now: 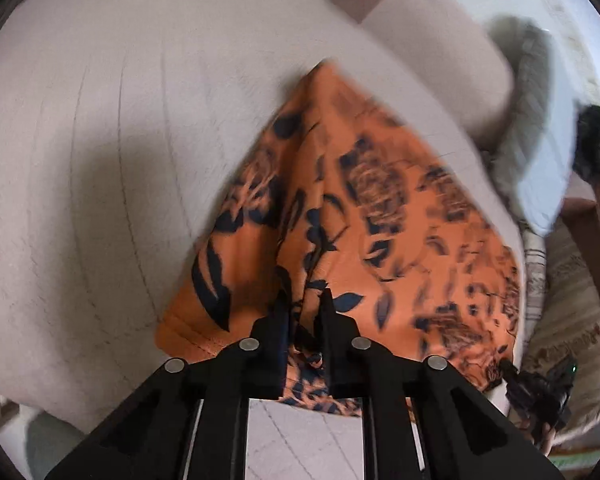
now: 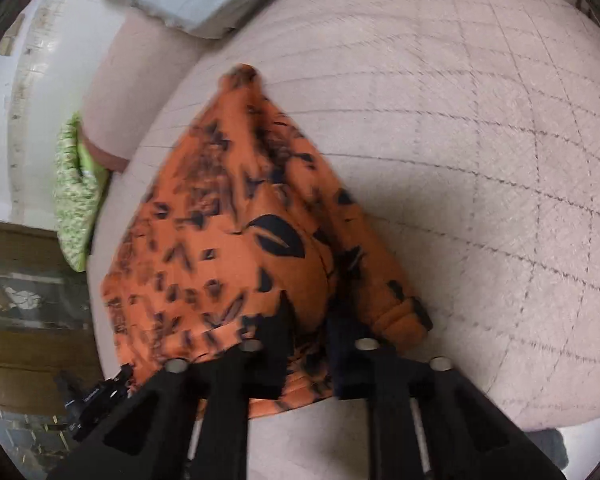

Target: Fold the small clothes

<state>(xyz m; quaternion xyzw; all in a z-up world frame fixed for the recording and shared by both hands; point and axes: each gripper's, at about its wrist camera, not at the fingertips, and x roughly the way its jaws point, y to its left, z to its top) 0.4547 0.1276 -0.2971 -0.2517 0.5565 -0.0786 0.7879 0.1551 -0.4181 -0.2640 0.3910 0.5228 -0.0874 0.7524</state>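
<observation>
On the quilted bed point(image 2: 480, 128), both grippers' jaws pinch the orange leaf-print garment point(image 1: 380, 208); no legible writing.

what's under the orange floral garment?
The orange floral garment lies on a pale quilted cushion, which shows all around it. Whatever sits directly beneath the fabric is covered.

Orange garment point(image 1: 380, 216), black floral print

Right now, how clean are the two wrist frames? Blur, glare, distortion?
Left wrist: orange floral garment motion-smeared, window glare top right, left gripper sharp. Right wrist: same garment smeared, quilted bed cover lines bowed by fisheye, right gripper soft-edged.
</observation>
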